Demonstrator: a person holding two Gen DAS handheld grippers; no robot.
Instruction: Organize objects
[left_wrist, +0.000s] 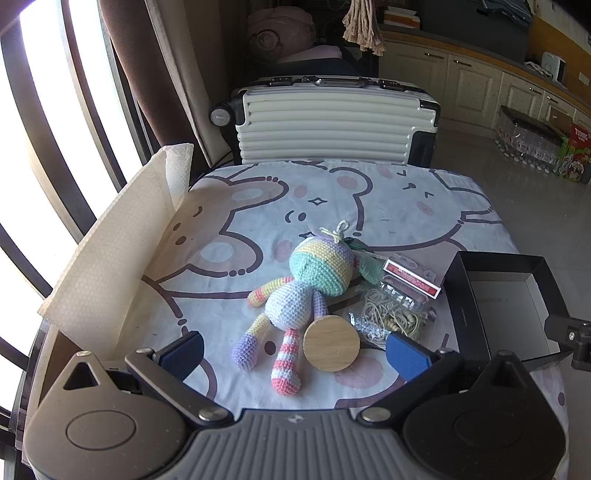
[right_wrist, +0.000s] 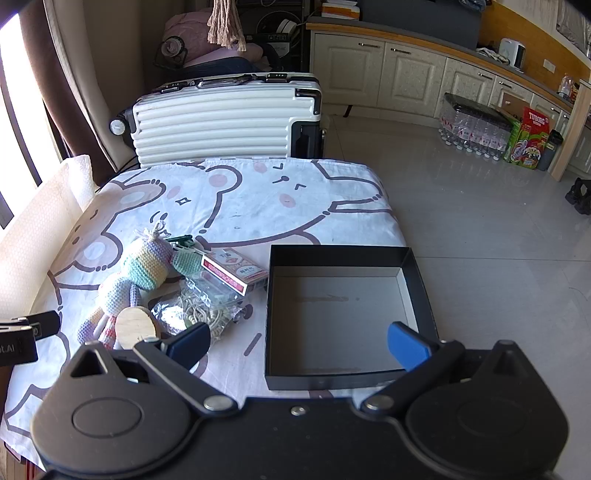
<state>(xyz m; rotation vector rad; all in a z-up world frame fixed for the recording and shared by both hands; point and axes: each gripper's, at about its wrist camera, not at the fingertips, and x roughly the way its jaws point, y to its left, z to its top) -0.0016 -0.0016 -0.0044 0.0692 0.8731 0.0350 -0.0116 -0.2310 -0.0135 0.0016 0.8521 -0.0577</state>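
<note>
Left wrist view: left tool (left_wrist: 295, 352) gapes wide, empty, above a pastel crochet doll (left_wrist: 295, 291); right tool (right_wrist: 298, 345) likewise wide over the black box (right_wrist: 341, 254), lower right.

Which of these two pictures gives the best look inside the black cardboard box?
The right wrist view: the shallow black cardboard box lies almost whole in frame, with its empty grey floor and all four walls visible. The left wrist view shows only part of it at the right edge, partly hidden behind gripper parts.

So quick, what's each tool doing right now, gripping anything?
Left tool: open, holding nothing.
Right tool: open, holding nothing.
</note>
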